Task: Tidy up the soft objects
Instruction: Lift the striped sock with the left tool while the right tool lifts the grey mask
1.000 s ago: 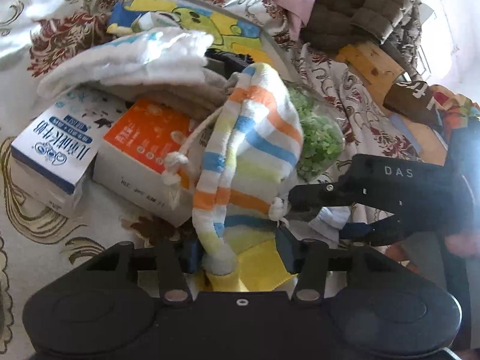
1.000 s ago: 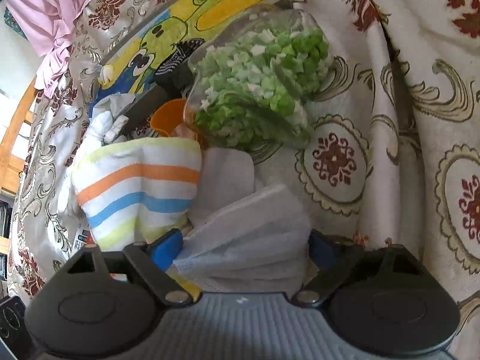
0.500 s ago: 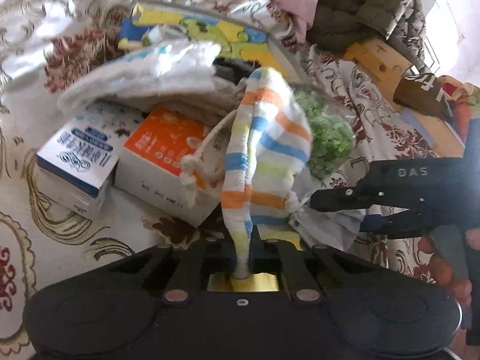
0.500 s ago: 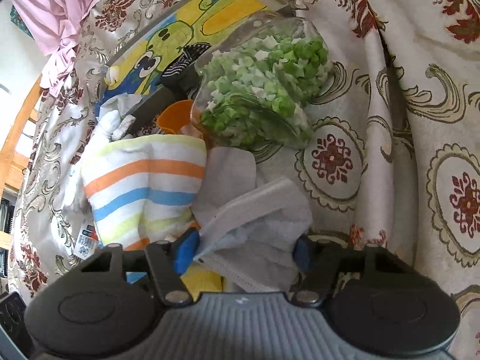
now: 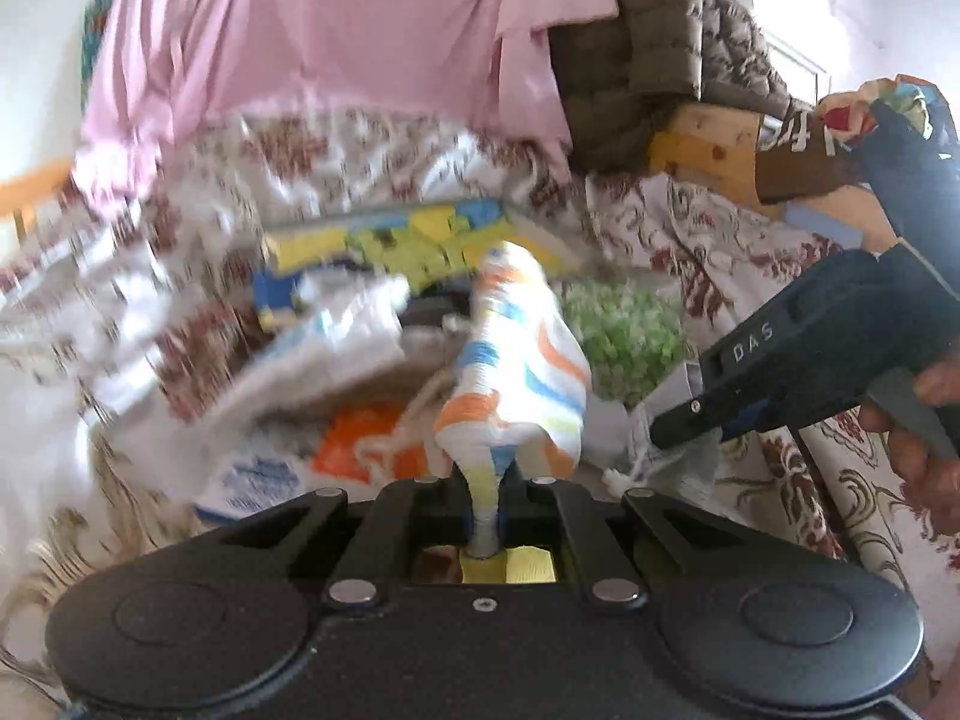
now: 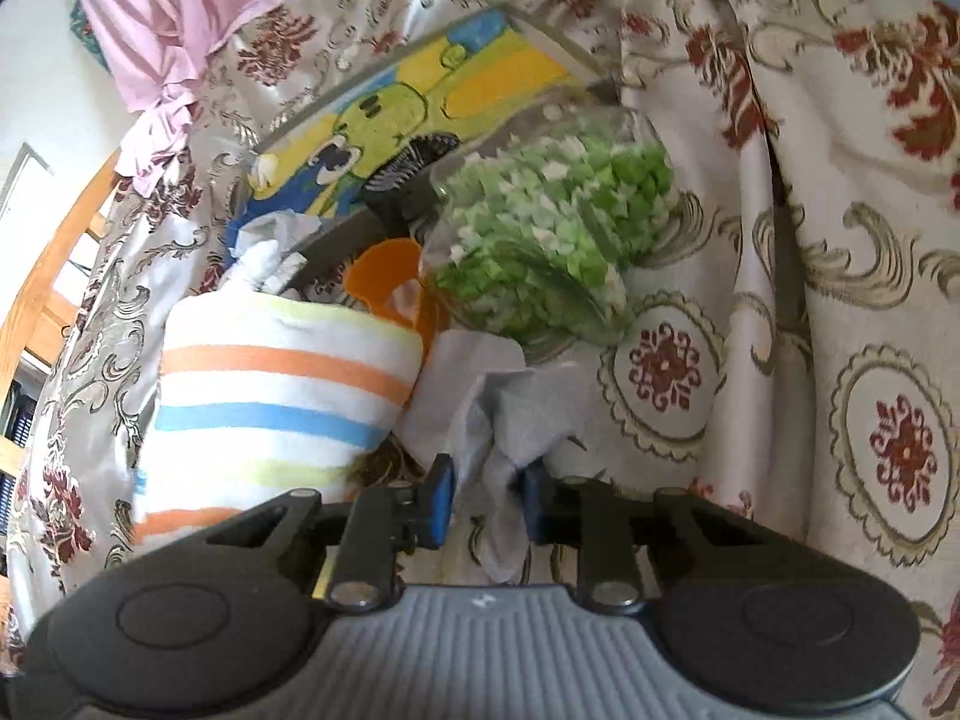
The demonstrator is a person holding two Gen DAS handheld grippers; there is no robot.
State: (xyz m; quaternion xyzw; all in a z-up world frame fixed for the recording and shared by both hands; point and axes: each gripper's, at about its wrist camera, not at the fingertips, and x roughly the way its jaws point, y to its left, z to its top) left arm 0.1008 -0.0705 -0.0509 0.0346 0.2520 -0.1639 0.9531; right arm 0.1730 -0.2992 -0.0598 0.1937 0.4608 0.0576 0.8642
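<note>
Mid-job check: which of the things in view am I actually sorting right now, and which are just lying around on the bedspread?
In hand:
- striped cloth, pinched in the left gripper
- grey cloth, between the closing right gripper pads

Lying about:
- bag of green bits
- cartoon picture board
- orange box
- pink fabric

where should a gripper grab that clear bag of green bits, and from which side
Probably the bag of green bits is best taken at its slack clear plastic along the near lower edge, coming from the open patterned cloth on its right. Its middle bulges wide and full, and the striped cloth and orange piece crowd its left.
</note>
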